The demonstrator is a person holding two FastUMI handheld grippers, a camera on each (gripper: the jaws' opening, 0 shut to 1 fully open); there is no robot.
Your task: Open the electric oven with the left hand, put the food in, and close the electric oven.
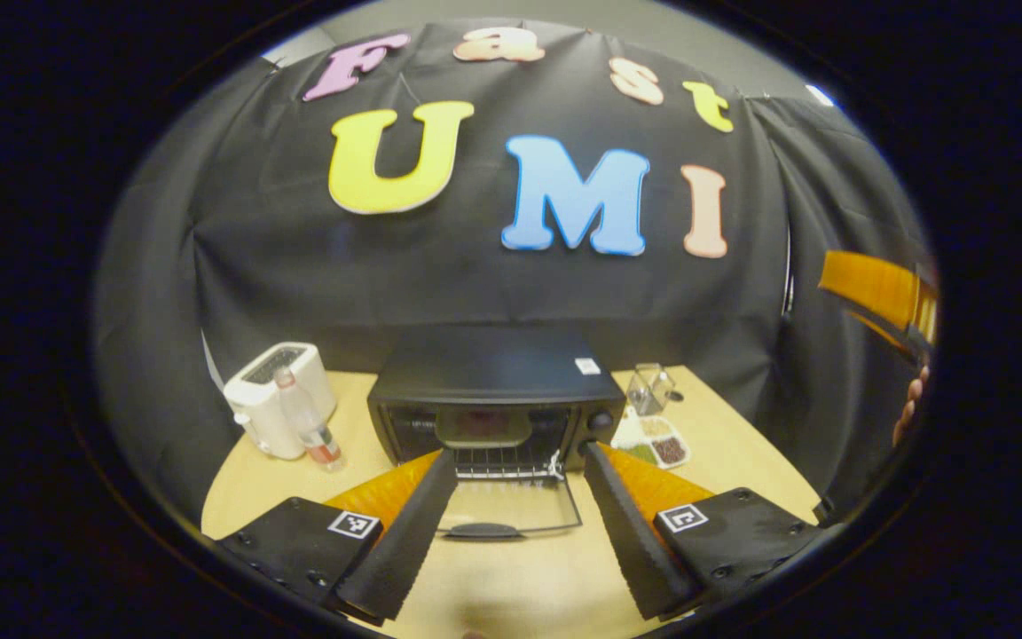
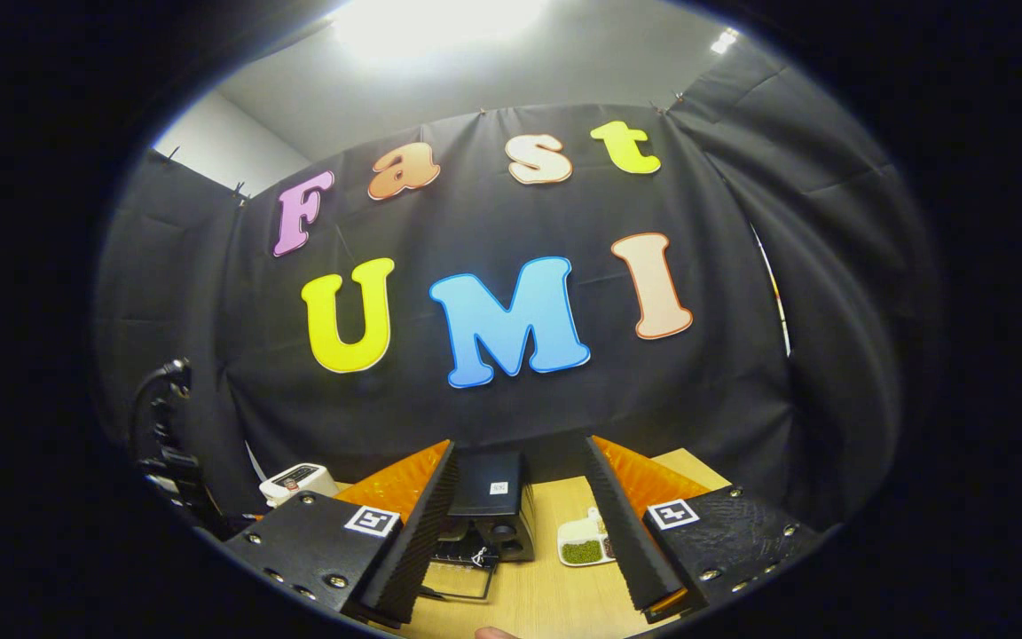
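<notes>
Oven on tabletop, glass door dropped flat. Left gripper jaws spread, empty. Right gripper jaws spread, empty. Toaster left of oven.

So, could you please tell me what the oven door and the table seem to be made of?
The oven door looks like clear glass in a thin dark frame: the table shows through it. The table looks like light wood or wood-look laminate, with a smooth matte finish and faint grain.

Both views are sharp but strongly bowed at the edges. A ceiling light glares overhead in the right gripper view; the table is evenly lit, shadows soft.
</notes>
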